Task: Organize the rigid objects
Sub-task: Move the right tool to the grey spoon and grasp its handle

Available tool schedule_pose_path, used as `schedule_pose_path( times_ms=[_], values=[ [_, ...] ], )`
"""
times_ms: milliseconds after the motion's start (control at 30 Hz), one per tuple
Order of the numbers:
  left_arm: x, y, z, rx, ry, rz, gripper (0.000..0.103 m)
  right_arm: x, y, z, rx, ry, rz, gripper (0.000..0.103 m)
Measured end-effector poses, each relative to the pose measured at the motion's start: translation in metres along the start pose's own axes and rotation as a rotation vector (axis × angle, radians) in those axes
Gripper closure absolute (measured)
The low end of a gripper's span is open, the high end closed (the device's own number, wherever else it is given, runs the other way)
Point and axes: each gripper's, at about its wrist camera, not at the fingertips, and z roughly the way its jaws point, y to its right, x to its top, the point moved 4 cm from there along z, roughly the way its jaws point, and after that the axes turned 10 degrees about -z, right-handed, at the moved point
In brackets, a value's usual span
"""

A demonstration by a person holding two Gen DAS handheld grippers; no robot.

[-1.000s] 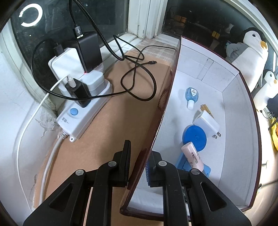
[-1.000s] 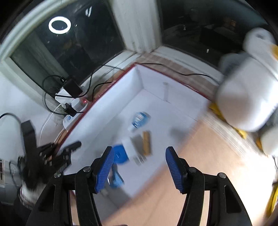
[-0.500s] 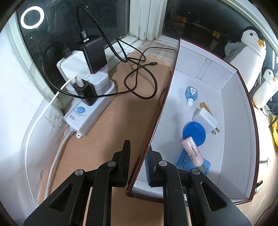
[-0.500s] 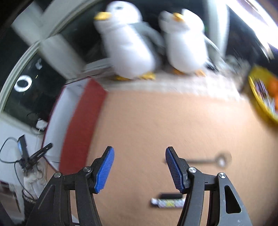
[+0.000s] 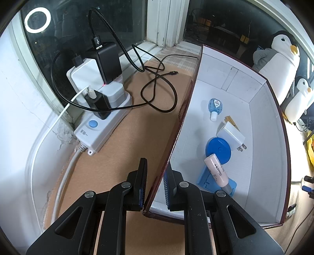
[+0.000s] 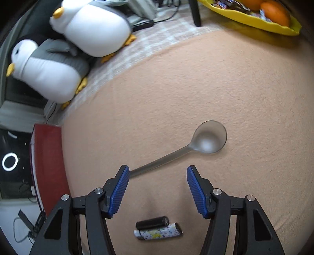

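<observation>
My left gripper is shut on the near left wall of a white-lined, dark red box. Inside lie a blue round disc, a white plug adapter, a pink tube, a blue flat piece and a small blue bottle. My right gripper is open and empty above the tan mat. A metal spoon lies just ahead of it. A black cylinder and a white patterned lighter lie below, between the fingers. The box's red wall shows at left.
A white power strip with chargers and black cables sits left of the box by the window. Two plush penguins stand behind the mat. A yellow dish with oranges is at the far right.
My right gripper has swung away from the box and down toward the mat, where the spoon, cylinder and lighter now lie close. My left gripper keeps its hold on the box wall.
</observation>
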Motion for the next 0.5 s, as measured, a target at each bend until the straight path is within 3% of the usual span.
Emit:
schedule_pose_path(
  times_ms=[200, 500],
  values=[
    [0.001, 0.000, -0.002, -0.008, 0.001, -0.005, 0.089, 0.012, 0.004, 0.018, -0.056, -0.028, 0.005, 0.046],
    [0.003, -0.001, -0.005, -0.020, 0.004, -0.012, 0.089, 0.033, -0.026, 0.032, -0.218, -0.071, -0.166, 0.056]
  ],
)
